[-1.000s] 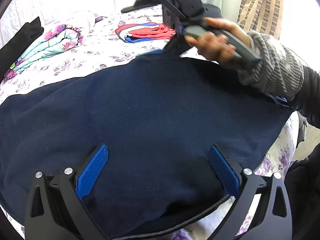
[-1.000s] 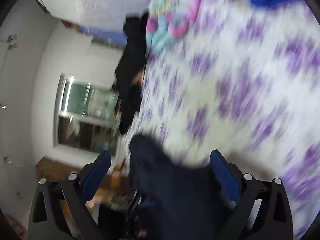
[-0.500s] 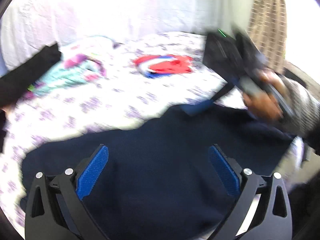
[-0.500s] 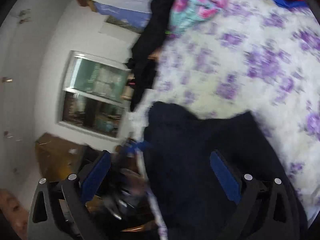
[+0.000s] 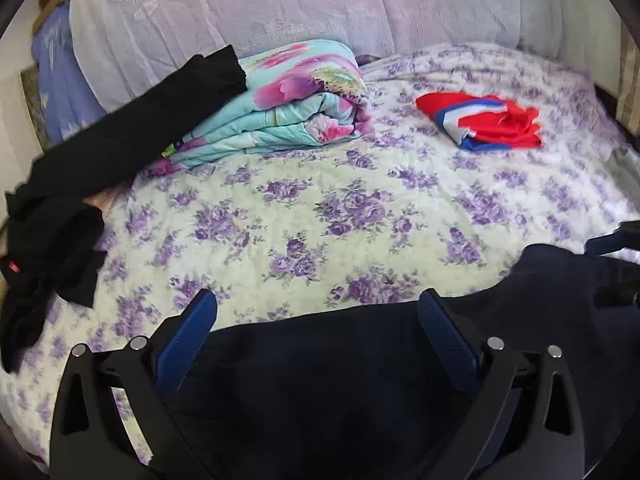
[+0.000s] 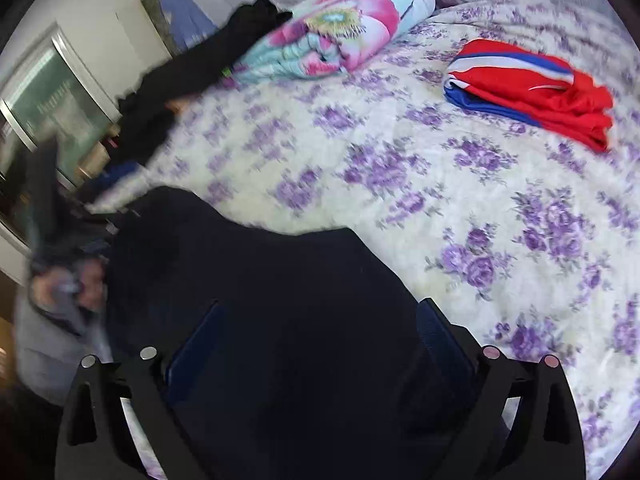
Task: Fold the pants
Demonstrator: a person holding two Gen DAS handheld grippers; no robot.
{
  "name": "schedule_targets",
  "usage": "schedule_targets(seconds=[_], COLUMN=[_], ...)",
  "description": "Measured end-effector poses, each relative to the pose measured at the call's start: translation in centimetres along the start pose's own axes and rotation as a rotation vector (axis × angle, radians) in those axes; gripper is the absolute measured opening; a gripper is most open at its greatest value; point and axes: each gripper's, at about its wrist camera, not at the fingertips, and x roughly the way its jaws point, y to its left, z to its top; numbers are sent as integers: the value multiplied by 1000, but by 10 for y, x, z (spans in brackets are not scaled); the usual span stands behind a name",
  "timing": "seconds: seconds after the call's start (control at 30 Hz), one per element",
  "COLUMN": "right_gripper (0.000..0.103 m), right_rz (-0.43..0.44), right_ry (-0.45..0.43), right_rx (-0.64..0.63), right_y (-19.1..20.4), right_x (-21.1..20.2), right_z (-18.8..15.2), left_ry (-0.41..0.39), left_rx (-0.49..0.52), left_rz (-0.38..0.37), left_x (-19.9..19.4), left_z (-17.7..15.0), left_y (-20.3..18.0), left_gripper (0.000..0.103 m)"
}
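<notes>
We count one pair of dark navy fleece pants (image 5: 360,392) lying at the near edge of the bed with the purple-flowered white bedspread (image 5: 320,200), bunched across the bottom of both views. We hold two tongs. The left tongs (image 5: 316,340) stand wide apart, blue pads spread, with the navy cloth lying beneath and between them; we cannot tell whether any fold is actually pinched, and nothing looks clamped. The right tongs (image 6: 316,340) are likewise wide apart over the same pants (image 6: 280,300), gripping nothing that we can see. At the left of the right wrist view a blurred hand in a grey sleeve (image 6: 60,300) shows by the cloth's edge.

Beyond the pants we count three other cloth things. One folded quilt, turquoise with pink flowers (image 5: 288,112), sits toward the head of the bed. One long black garment (image 5: 100,152) drapes from the quilt down over the left edge of the bed. One folded red, white and blue garment (image 5: 488,120) lies well apart on the right. A pale lilac textured cover (image 5: 280,8) rises behind them.

The far edge of the pants runs ragged across the bedspread, and the middle of the bed between the pants and those three things lies open.
</notes>
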Motion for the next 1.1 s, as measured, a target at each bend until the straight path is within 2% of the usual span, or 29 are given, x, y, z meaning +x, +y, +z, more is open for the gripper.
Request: schedule_targets(seconds=[0.07,0.1,0.13,0.17,0.2,0.23,0.27,0.37,0.43,0.57,0.63,0.67,0.73,0.8,0.87,0.97,1.1], right_gripper=[97,97,98,98,98,98,98,99,99,99,99,99,99,99,99,99,98], right_rz=[-126,-183,-194,-186,-202,-215,-203,-137,-156,-323,-405,-416,-391,-366,-327,-307,-264], right_ry=[59,78,68,44,14,-61,-116,-256,-331,-418,-446,-472,-510,-532,-560,-550,-563], right_rx=[-39,-41,-14,31,64,94,114,248,357,521,571,592,608,637,666,662,692], right_y=[-3,-10,-21,-33,-40,-49,-55,-86,-104,-111,-101,-95,-90,-91,-92,-91,-100], right_x=[15,18,15,4,-8,-37,-60,-136,-181,-233,-242,-246,-247,-242,-237,-234,-223], right_z=[-8,-13,-18,-23,-29,-39,-49,-101,-150,-237,-273,-291,-315,-327,-337,-350,-363], left_ry=[57,86,136,167,182,171,143,64,23,-43,-82,-99,-109,-123,-153,-175,-158], left_rx=[122,144,92,-1,-170,-269,-363,-436,-442,-317,-232,-202,-161,-112,-56,5,22], left_rz=[195,256,246,167,52,13,12,-3,-10,-33,-84,-131,-225,-278,-278,-256,-278], left_x=[30,46,61,65,64,59,49,16,-9,-53,-78,-88,-100,-112,-125,-138,-140], left_z=[-6,-11,-17,-22,-23,-25,-28,-38,-44,-47,-51,-54,-62,-72,-80,-88,-89], left_y=[-6,-1,16,36,64,82,100,119,113,61,17,-6,-47,-87,-118,-154,-168], left_gripper=[99,99,99,99,99,99,99,99,98,98,98,98,98,98,98,98,98])
